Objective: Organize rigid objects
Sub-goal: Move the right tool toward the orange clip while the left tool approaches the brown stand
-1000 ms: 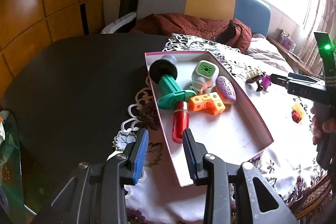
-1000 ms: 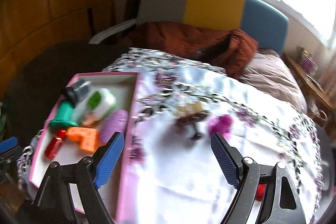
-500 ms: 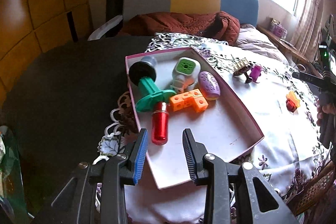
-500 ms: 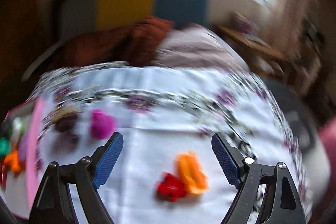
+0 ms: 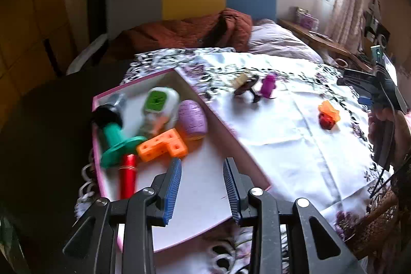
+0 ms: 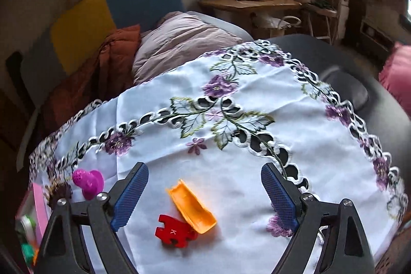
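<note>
Bedroom behind: striped headboard, rumpled bedding, bright window. Round dark table under an embroidered cloth.

Toward the cloth's left edge, pink-rimmed box, already loaded: green-and-black toy, red tube, orange block, purple oval, white-and-green gadget.

Left out on the cloth: orange scoop touching the red puzzle piece, near the right edge; magenta toy and a dark piece, blurred, nearer the far edge, just outside the box.

Right gripper spread wide, empty, straddling the scoop and puzzle piece. Left gripper parted moderately, empty, poised over the bare near half of the box.

Likely next: closing on scoop or puzzle piece. Risks, as judgement:
- Both pieces caught at once, touching as they are; one slipping out on the way to the box.
- Flat puzzle piece hard to pinch off soft cloth; fabric snagged instead, dragging the rest.
- Hollow scoop twisting between the pads if gripped across its open end.
- Box nudged toward the cloth's near edge by the left gripper.
</note>
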`<state>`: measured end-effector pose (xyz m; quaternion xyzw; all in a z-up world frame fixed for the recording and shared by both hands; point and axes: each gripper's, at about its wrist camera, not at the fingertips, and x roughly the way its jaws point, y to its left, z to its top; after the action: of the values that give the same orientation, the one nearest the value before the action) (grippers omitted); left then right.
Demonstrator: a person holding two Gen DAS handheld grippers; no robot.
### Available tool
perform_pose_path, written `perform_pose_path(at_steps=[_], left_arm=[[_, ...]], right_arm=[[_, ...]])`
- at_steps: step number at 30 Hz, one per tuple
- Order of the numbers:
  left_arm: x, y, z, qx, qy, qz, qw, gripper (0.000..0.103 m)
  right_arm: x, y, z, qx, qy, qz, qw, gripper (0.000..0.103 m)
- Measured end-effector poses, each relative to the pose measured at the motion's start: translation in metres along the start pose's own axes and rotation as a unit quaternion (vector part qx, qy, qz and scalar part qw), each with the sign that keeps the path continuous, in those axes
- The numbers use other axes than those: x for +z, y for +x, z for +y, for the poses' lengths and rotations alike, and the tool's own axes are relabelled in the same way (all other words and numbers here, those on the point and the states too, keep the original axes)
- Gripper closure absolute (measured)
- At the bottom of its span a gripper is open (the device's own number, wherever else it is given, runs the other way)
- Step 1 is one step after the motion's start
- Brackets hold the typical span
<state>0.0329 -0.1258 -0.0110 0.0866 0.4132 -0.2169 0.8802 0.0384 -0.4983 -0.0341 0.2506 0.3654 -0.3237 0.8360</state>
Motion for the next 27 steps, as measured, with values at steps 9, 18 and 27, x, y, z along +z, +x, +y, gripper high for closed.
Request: perform_pose_path(at_steps=[9,18,27], left_arm=[[0.029,0.024,-0.033,-0.033,0.017,0.022,0.9991,0.068],[0.075,0.069,-0.051,-0.06,0.014,0.046,0.997,0.056],[0.112,0.13,-0.069,-0.055,0.03,0.063,0.9961,0.024]], right_arm=[[0.003,0.004,-0.02,0.014,0.06,0.018,0.998,0.011],[0.004,0.003,-0.016,0.027,0.053,0.015,0.998,0.011],[0.005,0.004,-0.015,0.047,0.058,0.021,0.997,0.01]])
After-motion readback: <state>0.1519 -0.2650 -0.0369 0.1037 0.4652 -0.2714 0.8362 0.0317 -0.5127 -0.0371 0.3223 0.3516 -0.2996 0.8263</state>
